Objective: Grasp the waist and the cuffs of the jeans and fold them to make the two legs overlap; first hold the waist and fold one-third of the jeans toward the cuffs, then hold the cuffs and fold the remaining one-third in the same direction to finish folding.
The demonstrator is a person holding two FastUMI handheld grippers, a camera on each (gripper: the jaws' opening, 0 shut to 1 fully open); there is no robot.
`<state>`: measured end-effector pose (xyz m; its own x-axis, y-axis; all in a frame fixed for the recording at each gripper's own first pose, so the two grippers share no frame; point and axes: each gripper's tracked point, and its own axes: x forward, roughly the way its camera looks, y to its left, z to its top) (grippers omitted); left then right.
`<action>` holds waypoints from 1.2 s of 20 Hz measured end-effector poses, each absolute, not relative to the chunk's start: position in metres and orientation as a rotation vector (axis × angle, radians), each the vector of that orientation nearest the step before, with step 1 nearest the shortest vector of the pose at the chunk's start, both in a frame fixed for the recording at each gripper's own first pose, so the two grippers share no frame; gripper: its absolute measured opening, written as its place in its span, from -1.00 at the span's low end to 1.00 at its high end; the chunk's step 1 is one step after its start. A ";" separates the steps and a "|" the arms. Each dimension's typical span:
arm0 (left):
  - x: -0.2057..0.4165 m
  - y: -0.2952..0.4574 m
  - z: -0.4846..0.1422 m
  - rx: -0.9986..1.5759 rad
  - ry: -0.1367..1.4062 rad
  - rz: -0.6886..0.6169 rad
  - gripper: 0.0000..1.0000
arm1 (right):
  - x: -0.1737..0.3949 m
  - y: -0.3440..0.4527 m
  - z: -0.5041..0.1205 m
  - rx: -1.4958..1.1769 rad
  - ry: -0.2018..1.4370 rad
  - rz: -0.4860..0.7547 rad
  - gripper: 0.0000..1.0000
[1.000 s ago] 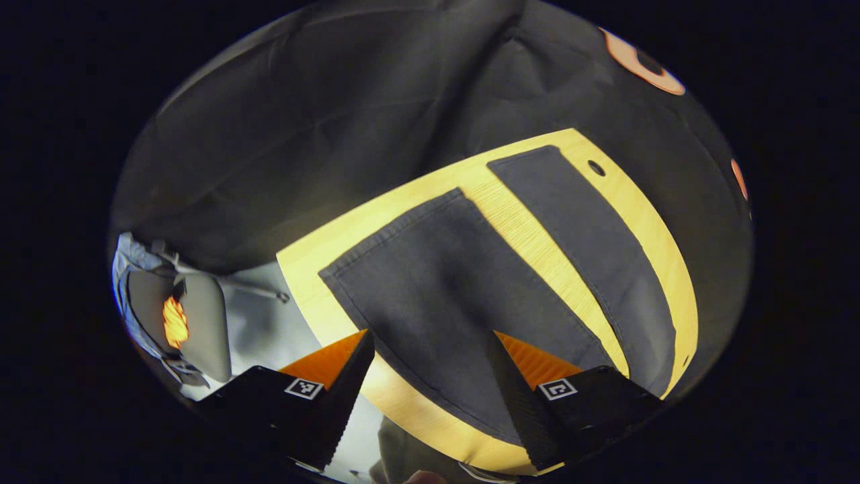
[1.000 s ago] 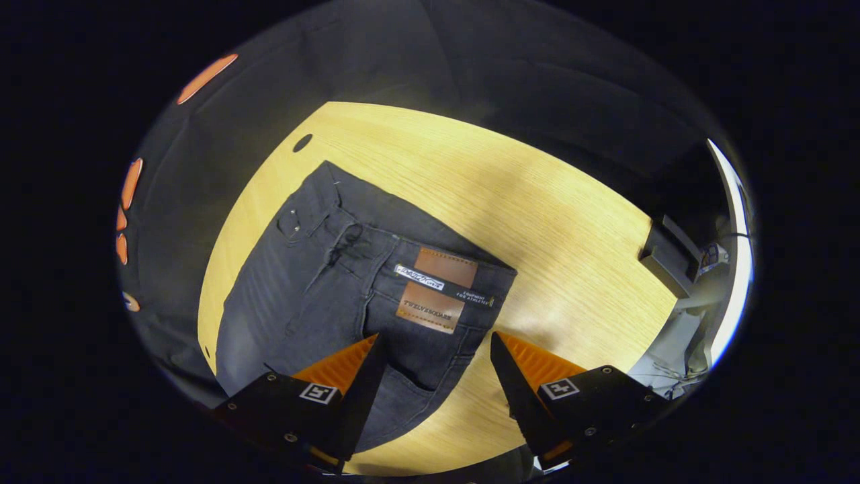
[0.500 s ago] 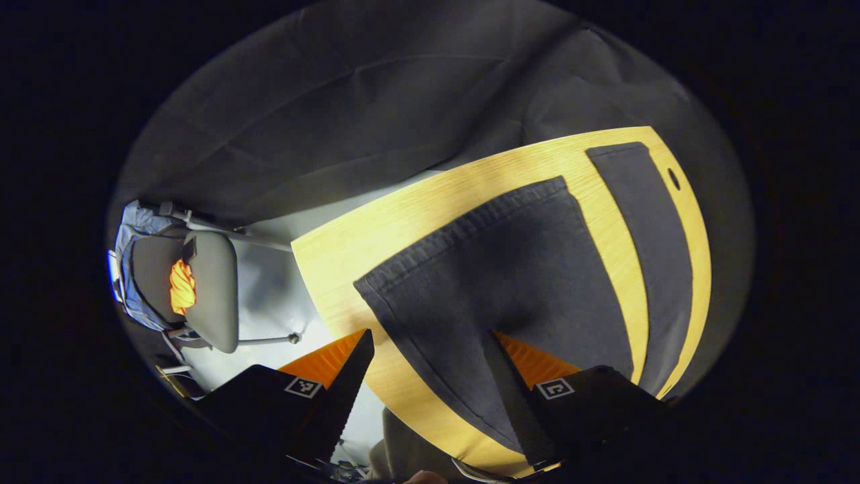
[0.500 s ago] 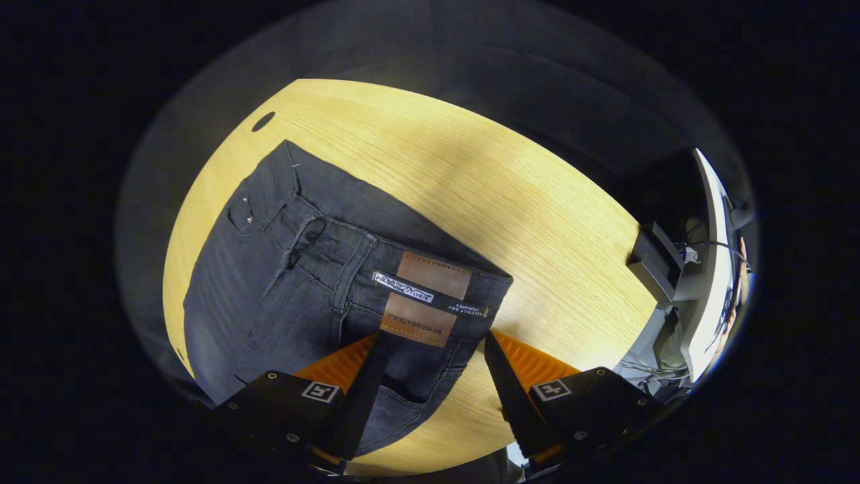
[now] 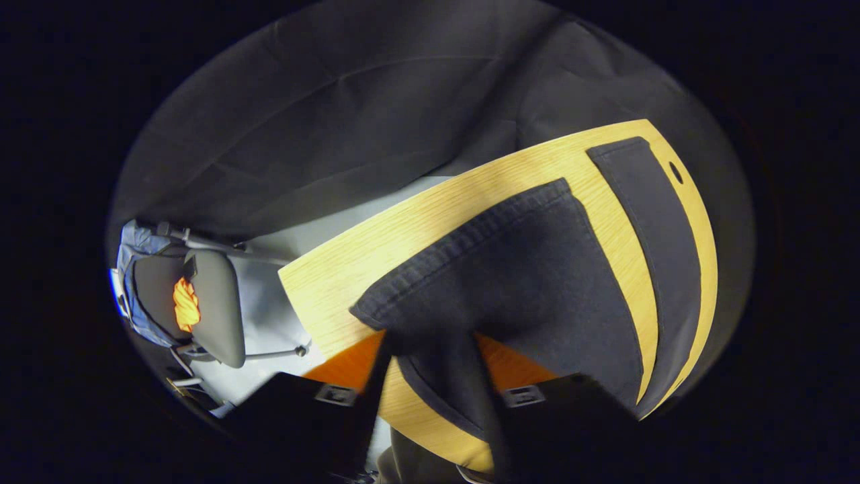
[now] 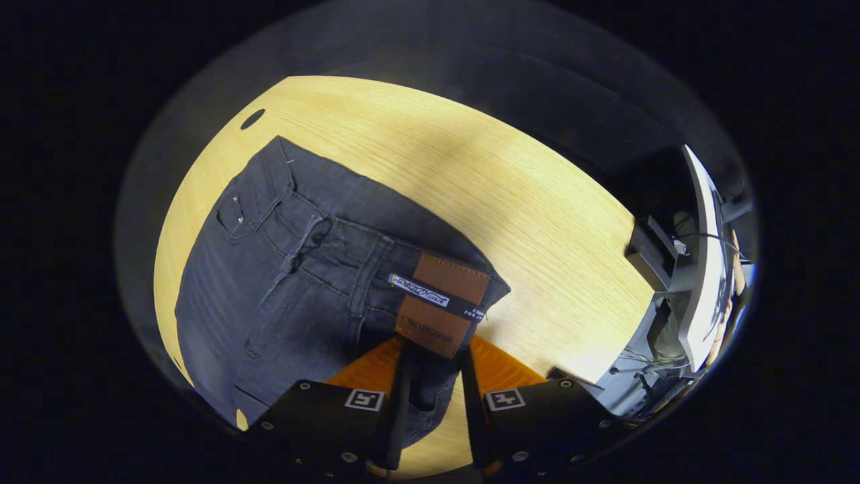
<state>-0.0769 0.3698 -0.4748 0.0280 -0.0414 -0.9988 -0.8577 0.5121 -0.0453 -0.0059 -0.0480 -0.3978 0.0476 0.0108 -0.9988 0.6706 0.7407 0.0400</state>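
Note:
Dark grey jeans (image 6: pixel 282 289) lie flat on a light wooden table (image 6: pixel 537 202), front side up with the fly and pocket rivets showing. My right gripper (image 6: pixel 433 346) is shut on the waistband's near corner, just below the brown leather patch (image 6: pixel 440 302). In the left gripper view the two legs lie side by side, the near leg (image 5: pixel 531 269) wide and the far leg (image 5: pixel 652 222) narrow, with bare table between them. My left gripper (image 5: pixel 432 344) is shut on the near leg's cuff corner, and the cloth bunches up between its fingers.
A grey chair (image 5: pixel 208 302) with blue cloth on it stands on the floor past the table's cuff end. The tabletop has a cable hole (image 5: pixel 676 172) near the far leg. Dark equipment and cables (image 6: pixel 665 269) sit off the table's waist end.
Both grippers came down onto the jeans and went from open to shut: the left on the near cuff, the right on the waistband. The gripped cloth is now slightly bunched.

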 end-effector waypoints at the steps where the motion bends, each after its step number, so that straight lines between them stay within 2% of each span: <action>1: -0.072 0.368 -0.478 -0.878 1.394 0.760 -0.25 | -0.006 -0.048 -0.397 0.598 1.446 -0.525 -0.19; 2: -0.065 0.365 -0.477 -0.886 1.378 0.720 -0.77 | -0.006 -0.048 -0.398 0.620 1.421 -0.498 -0.19; 3: -0.064 0.364 -0.478 -0.914 1.343 0.708 -0.76 | -0.004 -0.049 -0.402 0.709 1.403 -0.524 -0.42; 4: -0.063 0.363 -0.478 -0.932 1.339 0.690 -0.98 | -0.003 -0.046 -0.396 0.799 1.382 -0.526 -0.65; 6: -0.063 0.364 -0.472 -0.939 1.306 0.672 -0.98 | 0.001 -0.040 -0.399 0.951 1.336 -0.499 -0.65; 7: -0.059 0.367 -0.468 -0.924 1.286 0.654 -0.98 | -0.001 -0.044 -0.389 0.988 1.304 -0.503 -0.82; 11: -0.033 0.371 -0.442 -0.886 1.171 0.597 -0.98 | 0.006 -0.045 -0.378 1.046 1.162 -0.473 -0.83; 15: -0.009 0.372 -0.416 -0.896 1.078 0.536 -0.98 | 0.018 -0.041 -0.353 1.078 1.091 -0.438 -0.82; 18: 0.016 0.383 -0.388 -0.891 0.975 0.550 -0.98 | 0.035 -0.041 -0.328 1.106 1.032 -0.406 -0.83; 24: 0.065 0.377 -0.359 -0.890 0.926 0.437 -0.99 | 0.073 -0.025 -0.287 1.128 0.967 -0.348 -0.84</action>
